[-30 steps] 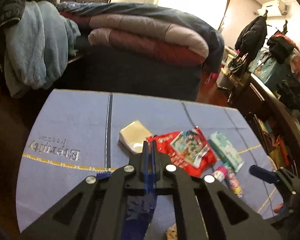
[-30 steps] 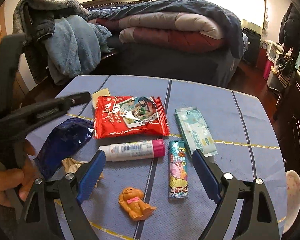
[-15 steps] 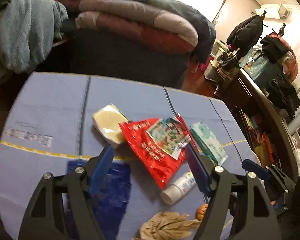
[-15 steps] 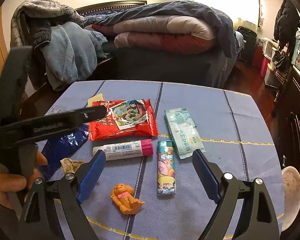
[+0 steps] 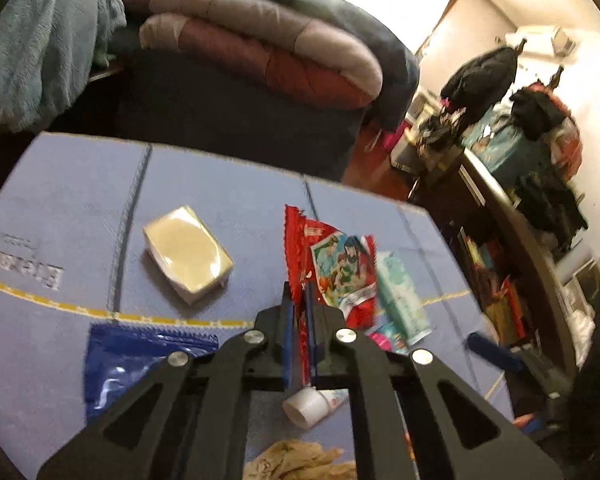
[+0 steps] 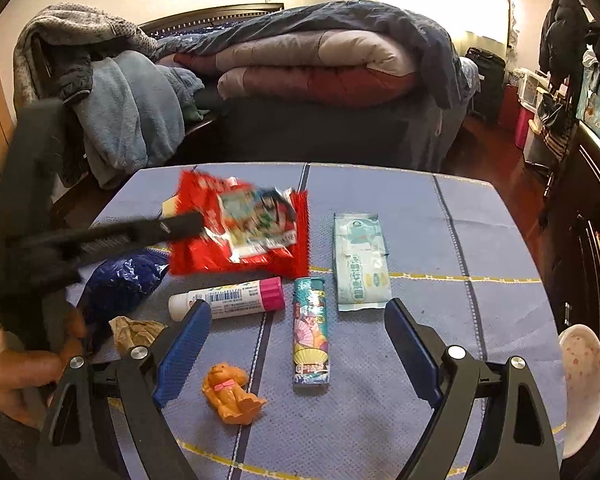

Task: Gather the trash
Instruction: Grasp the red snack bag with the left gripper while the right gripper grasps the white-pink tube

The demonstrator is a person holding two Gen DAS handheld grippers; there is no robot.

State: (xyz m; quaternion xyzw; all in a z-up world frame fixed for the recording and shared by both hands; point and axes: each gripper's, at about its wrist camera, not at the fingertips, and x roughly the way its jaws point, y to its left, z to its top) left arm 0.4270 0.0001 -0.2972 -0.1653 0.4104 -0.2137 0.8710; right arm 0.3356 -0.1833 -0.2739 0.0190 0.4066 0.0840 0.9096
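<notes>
My left gripper [image 5: 298, 300] has its jaws closing tight on the near edge of a red snack wrapper [image 5: 332, 264], pads pressing on it. From the right wrist view the red wrapper [image 6: 239, 232] is blurred and tilted up off the cloth, at the tip of the left gripper [image 6: 195, 222]. A blue foil wrapper [image 5: 139, 356] lies flat at the left, and crumpled brown paper [image 6: 133, 328] lies near it. My right gripper [image 6: 297, 308] hangs open above the table's near side, holding nothing.
On the blue tablecloth [image 6: 440, 240] lie a white tube with a pink cap [image 6: 227, 300], a colourful lighter [image 6: 311, 336], a wipes pack [image 6: 360, 264], an orange toy dog [image 6: 229, 394] and a cream tissue pack [image 5: 187, 252]. A bed with quilts [image 6: 320, 64] stands behind.
The left gripper let go of the blue wrapper, opened, shifted right and shut on the red wrapper, which has lifted and tilted. The right gripper has stayed open and still.
</notes>
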